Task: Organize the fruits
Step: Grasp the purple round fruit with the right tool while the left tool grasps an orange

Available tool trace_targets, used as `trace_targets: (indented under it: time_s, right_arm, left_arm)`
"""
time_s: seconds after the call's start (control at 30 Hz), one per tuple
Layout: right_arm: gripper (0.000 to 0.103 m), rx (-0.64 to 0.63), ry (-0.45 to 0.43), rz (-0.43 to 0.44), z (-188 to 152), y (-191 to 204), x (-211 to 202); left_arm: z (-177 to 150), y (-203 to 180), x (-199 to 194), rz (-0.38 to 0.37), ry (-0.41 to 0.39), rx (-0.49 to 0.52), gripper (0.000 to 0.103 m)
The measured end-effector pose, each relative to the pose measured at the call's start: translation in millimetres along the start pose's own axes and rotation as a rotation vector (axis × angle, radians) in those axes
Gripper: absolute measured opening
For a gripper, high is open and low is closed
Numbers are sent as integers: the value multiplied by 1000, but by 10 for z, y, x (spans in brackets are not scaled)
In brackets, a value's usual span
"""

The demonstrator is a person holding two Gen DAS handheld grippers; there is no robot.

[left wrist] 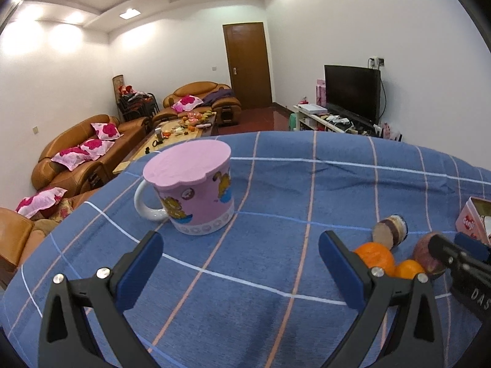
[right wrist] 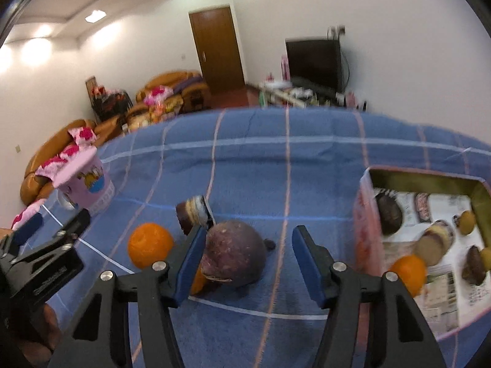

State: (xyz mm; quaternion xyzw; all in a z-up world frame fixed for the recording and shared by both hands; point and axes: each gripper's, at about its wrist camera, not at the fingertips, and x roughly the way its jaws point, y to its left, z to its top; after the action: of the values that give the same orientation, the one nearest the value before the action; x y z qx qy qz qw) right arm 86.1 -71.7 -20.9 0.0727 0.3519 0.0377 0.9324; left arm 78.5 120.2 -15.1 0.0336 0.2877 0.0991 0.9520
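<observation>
Over the blue cloth (right wrist: 245, 159), right gripper (right wrist: 248, 260) is hovering, jaws spread beside the purple fruit (right wrist: 236, 254); left gripper (left wrist: 241, 273) is gaping empty.

Mug (left wrist: 196, 190) left on table (left wrist: 276, 184) — fruits (right wrist: 234, 253) centre — tin (right wrist: 429, 184) right, fruit inside.

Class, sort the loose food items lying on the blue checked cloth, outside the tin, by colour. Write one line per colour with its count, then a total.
Orange fruits: 2
Purple round fruit: 1
Cut brown-and-purple piece: 1
Total: 4
</observation>
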Motion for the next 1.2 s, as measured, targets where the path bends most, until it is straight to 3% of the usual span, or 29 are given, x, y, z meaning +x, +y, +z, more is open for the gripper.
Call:
trace_targets:
  time_s: [0.13,0.2,0.3,0.37,0.47,0.6,0.73,0.93,1.07,1.2]
  right_arm:
    - [60,12,38,34,32,29,120]
    - [60,23,99,56,30,32,239]
    - [60,114,118,121,9,-92,299]
    - [59,131,121,143,-8,-122,289]
    - [50,114,106,158,-38,-91,219]
    - [49,132,91,175,-56,-103,176]
    - [49,147,15,196,-93,-167,-38]
    - [50,30,-133,127,-175,-96,-524]
    - [50,-5,-166,97,-262,-105,-681]
    - [50,9,-173,84,-258,-137,-691]
  left_arm:
    - [8,-1,10,10,5,4,103]
    - [6,13,10,14,5,7,103]
    - [11,35,7,18,5,4,103]
    - [17,47,15,14,6,-1,103]
    - [16,40,28,5,11,-5,103]
    - [19,72,22,-14,5,-21,103]
    - [30,121,11,-76,4,-57,103]
    - [26,-52,-72,-254,-16,-9,103]
    - [28,-242,-53,-310,5,43,100]
    - [65,-413,50,-373,65,33,91]
